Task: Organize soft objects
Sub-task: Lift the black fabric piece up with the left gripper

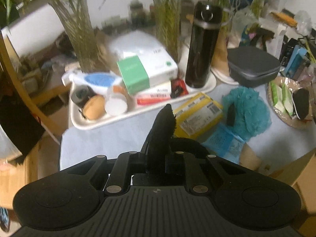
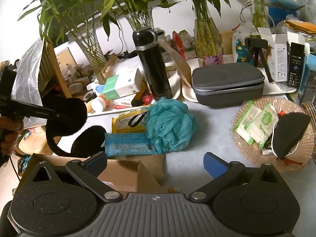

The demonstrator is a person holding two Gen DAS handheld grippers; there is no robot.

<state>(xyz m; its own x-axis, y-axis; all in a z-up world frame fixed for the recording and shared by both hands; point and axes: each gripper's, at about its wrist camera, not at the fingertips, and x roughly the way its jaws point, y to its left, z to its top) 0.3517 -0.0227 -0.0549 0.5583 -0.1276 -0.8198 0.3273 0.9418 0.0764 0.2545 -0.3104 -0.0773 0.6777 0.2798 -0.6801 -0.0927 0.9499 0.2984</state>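
My left gripper (image 1: 159, 140) is shut on a pair of black fuzzy earmuffs (image 1: 163, 124), held up above the pale blue tablecloth. The right wrist view shows the same left gripper (image 2: 56, 115) at the far left, clamping one muff (image 2: 73, 110) while the band and the other muff (image 2: 86, 142) hang below. My right gripper (image 2: 156, 164) stands open with its blue pads (image 2: 215, 165) apart and nothing between them, over a cardboard box flap (image 2: 126, 173). A teal bath pouf (image 2: 169, 124) lies mid-table. A woven basket (image 2: 246, 156) at the right holds wipe packets and a black soft pad (image 2: 290, 132).
Yellow (image 2: 124, 122) and blue (image 2: 128, 145) packets lie beside the pouf. Behind them stand a white tray (image 1: 110, 121) of boxes and jars, a black flask (image 2: 152, 65), a grey zip case (image 2: 227, 83) and glass vases of bamboo. A hand (image 2: 9, 136) grips the left tool.
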